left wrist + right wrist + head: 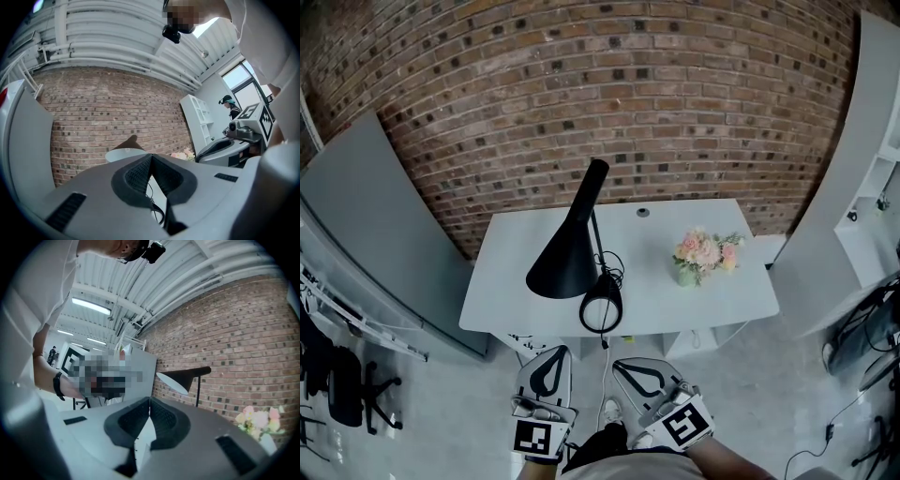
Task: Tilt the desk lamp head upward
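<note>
Desk lamp head (567, 255) tilts down over the left half of the white table (722, 300), with flowers (705, 253) well off to its right. I've got both claws low, short of the table's near edge. The left gripper (555, 352) is pinched together on nothing, and the right gripper (623, 366) has its tips touching, empty too.

Black lamp (567, 253), white desk (727, 302), pink and cream flowers (705, 251), red-brown brick wall (628, 94) flecked with darker bricks
</note>
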A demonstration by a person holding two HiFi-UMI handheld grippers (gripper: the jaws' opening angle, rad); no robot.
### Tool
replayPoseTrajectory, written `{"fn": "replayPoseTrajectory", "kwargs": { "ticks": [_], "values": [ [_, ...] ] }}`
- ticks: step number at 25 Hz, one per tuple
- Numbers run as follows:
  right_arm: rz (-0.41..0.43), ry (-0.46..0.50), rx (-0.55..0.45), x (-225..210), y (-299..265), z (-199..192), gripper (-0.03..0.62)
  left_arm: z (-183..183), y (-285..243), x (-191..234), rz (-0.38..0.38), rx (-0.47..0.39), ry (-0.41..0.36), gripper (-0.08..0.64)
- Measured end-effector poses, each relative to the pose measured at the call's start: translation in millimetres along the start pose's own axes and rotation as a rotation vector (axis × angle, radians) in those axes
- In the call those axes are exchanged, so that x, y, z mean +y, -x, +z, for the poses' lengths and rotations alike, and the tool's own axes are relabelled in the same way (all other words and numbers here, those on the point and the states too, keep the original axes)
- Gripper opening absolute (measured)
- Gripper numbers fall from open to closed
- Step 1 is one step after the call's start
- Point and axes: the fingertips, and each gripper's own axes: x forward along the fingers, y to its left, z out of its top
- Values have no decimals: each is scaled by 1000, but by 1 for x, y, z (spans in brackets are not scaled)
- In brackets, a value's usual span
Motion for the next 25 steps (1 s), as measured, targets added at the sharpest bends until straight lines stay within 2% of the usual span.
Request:
{"fn": "replayPoseTrajectory", "kwargs": {
  "ticks": [25],
  "values": [
    [-3, -51, -4, -6, 9, -5, 18, 2, -4, -8, 6, -15, -16, 5]
  ]
}}
